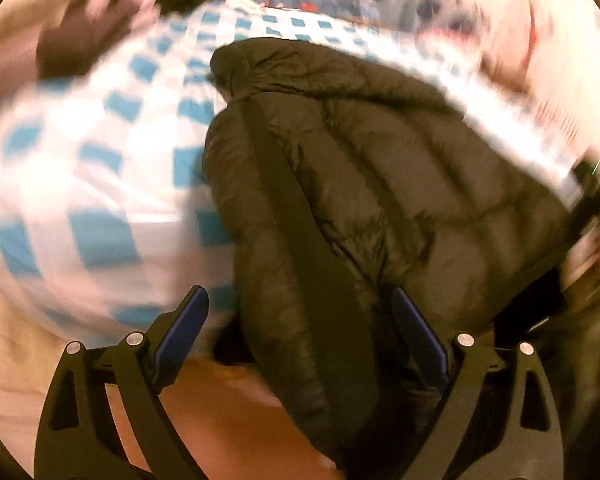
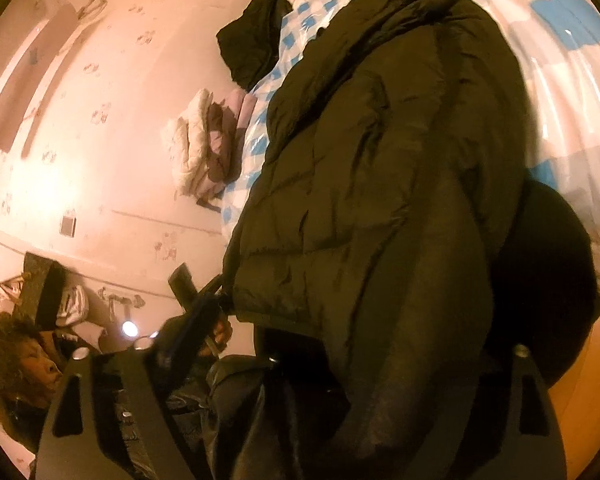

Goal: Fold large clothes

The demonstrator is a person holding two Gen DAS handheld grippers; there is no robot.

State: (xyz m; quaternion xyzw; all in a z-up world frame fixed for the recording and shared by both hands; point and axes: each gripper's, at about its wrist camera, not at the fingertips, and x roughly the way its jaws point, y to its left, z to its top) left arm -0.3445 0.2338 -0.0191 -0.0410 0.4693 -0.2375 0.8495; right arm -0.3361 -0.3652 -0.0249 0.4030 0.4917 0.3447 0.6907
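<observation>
- Right now the dark puffer jacket (image 1: 380, 168) lies on a tabletop (image 1: 100, 160) covered with a blue-and-white checked cloth, its near end hanging over the edge toward both hand-held grippers.
- In the left wrist view the left hand-held gripper (image 1: 300, 344) stands spread wide, with the jacket's hanging fold between its blue pads; neither pad visibly presses on it.
- In the right wrist view the right hand-held gripper (image 2: 340, 360) also looks spread, with jacket bulk filling the gap; its right finger is hidden.
- To fold well, I would pinch the hem near its two corners, lift evenly and lay it forward over the body.
- Beyond the right hand-held gripper, to its left, sits a stack of folded clothes (image 2: 208, 140).
- No brand, label or writing is readable.
</observation>
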